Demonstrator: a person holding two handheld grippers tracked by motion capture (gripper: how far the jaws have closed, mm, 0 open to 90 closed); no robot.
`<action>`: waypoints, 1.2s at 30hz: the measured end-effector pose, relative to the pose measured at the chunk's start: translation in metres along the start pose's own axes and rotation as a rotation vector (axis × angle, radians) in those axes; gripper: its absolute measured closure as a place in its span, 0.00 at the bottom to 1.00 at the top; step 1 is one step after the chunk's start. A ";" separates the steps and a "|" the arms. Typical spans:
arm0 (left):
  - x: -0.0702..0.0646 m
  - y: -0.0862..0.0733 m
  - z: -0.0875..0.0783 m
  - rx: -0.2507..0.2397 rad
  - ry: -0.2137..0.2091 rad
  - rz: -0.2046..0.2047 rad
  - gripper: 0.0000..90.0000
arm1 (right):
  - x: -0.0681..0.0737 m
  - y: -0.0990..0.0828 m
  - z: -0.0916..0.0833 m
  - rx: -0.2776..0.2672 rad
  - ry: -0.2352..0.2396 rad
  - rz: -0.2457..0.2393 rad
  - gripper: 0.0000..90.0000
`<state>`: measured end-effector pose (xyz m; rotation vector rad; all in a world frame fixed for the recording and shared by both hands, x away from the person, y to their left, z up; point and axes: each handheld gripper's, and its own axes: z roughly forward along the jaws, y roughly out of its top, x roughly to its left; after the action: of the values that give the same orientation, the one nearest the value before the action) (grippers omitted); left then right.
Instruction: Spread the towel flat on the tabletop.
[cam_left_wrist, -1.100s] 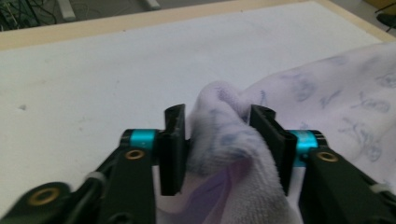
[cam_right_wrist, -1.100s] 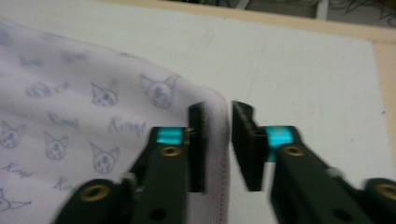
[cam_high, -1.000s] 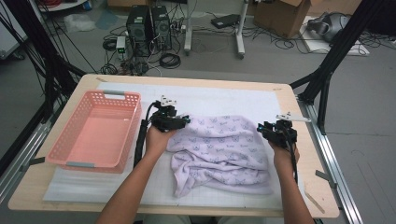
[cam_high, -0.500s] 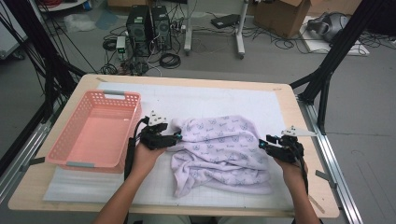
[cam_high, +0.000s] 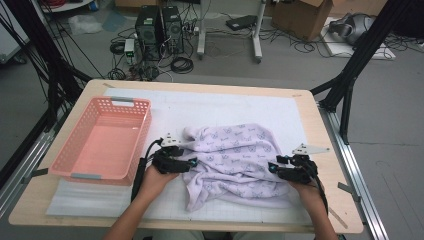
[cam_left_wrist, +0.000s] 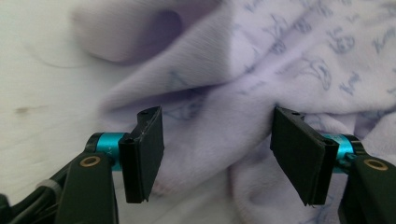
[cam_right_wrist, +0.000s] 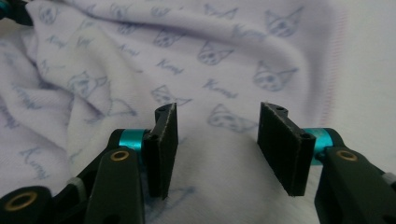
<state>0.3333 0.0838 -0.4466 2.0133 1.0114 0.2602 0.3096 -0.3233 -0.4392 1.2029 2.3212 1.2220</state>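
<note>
The room has a grey floor with black computer boxes, loose cables and a cardboard box at the back. In front stands a wooden tabletop with a white mat on it.

From the high view, a pink basket sits on the left part of the mat. A light purple cloth lies bunched in the middle of the mat, near the basket but not touching it. Its long side runs left to right, and one rounded end pokes up toward the far left. The person's forearms come in from the bottom edge. The left hand-held gripper is low at the cloth's left edge and points right, into the cloth. The right hand-held gripper is low at the cloth's right edge and points left, toward the other one. Half a second ago both hands were at nearly the same sides of the cloth, and a second ago they were farther up the tabletop. The cloth looks a bit more squeezed now, and the basket has stayed put.

In the left gripper view, the left hand-held gripper has its jaws wide apart, with a fold of purple cloth between them. The jaws do not pinch it. The white mat shows on the left.

In the right gripper view, the right hand-held gripper also has its jaws apart, right over the cloth. Little blue cat faces are printed on it. A red stitched edge runs down the right, beside the mat.
</note>
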 end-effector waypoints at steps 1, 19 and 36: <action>-0.003 0.001 0.003 0.001 0.012 0.020 0.38 | 0.003 0.000 0.003 0.018 0.006 -0.008 0.50; 0.013 0.039 0.030 -0.089 0.182 0.020 0.88 | -0.005 0.027 0.034 -0.019 -0.144 -0.014 0.81; 0.016 0.052 0.020 -0.138 0.123 -0.066 0.46 | -0.005 0.050 0.027 -0.190 -0.297 0.034 0.57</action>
<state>0.3825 0.0672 -0.4218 1.8548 1.1037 0.4113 0.3556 -0.2967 -0.4176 1.2647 1.9342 1.1560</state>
